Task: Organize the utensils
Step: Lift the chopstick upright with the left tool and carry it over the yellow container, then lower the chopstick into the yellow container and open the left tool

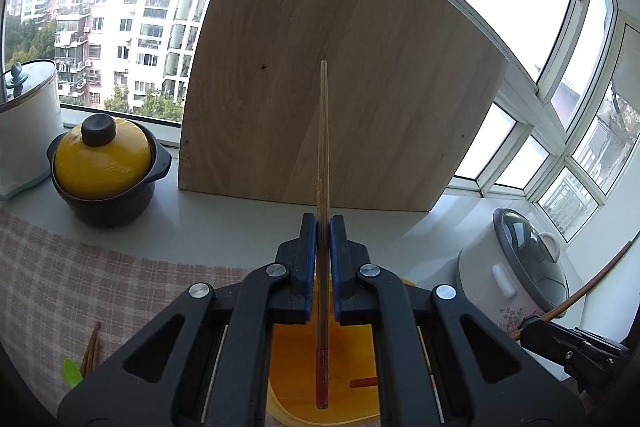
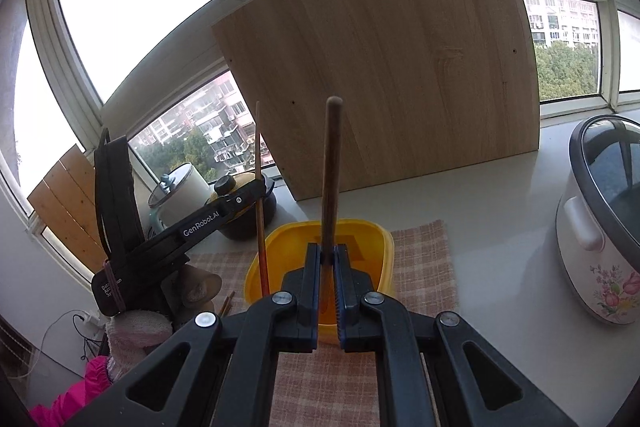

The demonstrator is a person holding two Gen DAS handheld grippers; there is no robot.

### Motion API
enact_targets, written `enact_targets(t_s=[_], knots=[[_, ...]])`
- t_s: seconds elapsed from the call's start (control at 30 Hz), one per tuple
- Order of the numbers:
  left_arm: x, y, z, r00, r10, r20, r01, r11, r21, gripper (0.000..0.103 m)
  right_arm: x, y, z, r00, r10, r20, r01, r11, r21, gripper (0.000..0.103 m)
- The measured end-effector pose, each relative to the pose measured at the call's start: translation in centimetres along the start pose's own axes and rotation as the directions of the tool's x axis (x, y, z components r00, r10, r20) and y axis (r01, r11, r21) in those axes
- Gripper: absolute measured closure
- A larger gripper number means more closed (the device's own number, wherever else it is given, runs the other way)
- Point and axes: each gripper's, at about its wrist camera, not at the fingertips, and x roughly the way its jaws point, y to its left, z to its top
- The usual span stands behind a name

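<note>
My left gripper [image 1: 323, 223] is shut on a bamboo chopstick [image 1: 323, 131] with a red lower end, held upright over the yellow plastic tub [image 1: 292, 359]. A second red-ended stick [image 1: 364, 382] lies in the tub. My right gripper [image 2: 329, 253] is shut on a brown wooden handle [image 2: 332, 163], also upright above the same tub [image 2: 276, 247]. The left gripper [image 2: 256, 195] and its chopstick [image 2: 259, 187] show in the right wrist view, at the tub's left rim. More chopsticks [image 1: 91, 349] and a green utensil [image 1: 72, 373] lie on the checked cloth [image 1: 80, 287].
A wooden board [image 1: 332, 75] leans against the window behind the tub. A yellow-lidded black pot [image 1: 105, 171] and a white pot [image 1: 24, 123] stand at the left. A floral rice cooker [image 2: 604, 223] stands at the right on the white counter [image 2: 500, 227].
</note>
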Motion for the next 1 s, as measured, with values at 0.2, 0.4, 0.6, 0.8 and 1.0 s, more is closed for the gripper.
enact_targets(t_s=[0.2,0.4,0.6,0.8,1.0], knots=[[-0.9,0.3,-0.6,1.000,-0.008,-0.009,0.008,1.000,0.013,0.099,1.1,-0.5,-0.3,1.000,0.007,-0.029,-0.007,1.000,0.014,0.099],[-1.8,0.5,-1.3,0.999,-0.019,-0.034,0.019,1.000,0.018,0.099,2.0,-0.9,-0.6,0.999,0.007,-0.053,-0.005,0.999,0.032,0.099],[-2.6,0.3,-2.7,0.996,-0.026,-0.081,0.030,0.999,0.045,0.099,3.3,-1.5,-0.8,0.997,-0.002,-0.082,0.006,0.999,0.049,0.099],[-2.9,0.4,-4.1,0.992,-0.026,-0.123,0.032,0.998,0.053,0.099,4.4,-1.4,-1.3,0.994,-0.020,-0.108,0.024,0.999,0.041,0.099],[-3.5,0.2,-4.7,0.991,-0.025,-0.135,0.036,0.997,0.074,0.099,5.2,-0.9,-1.9,0.991,-0.041,-0.127,0.045,0.999,0.028,0.096]])
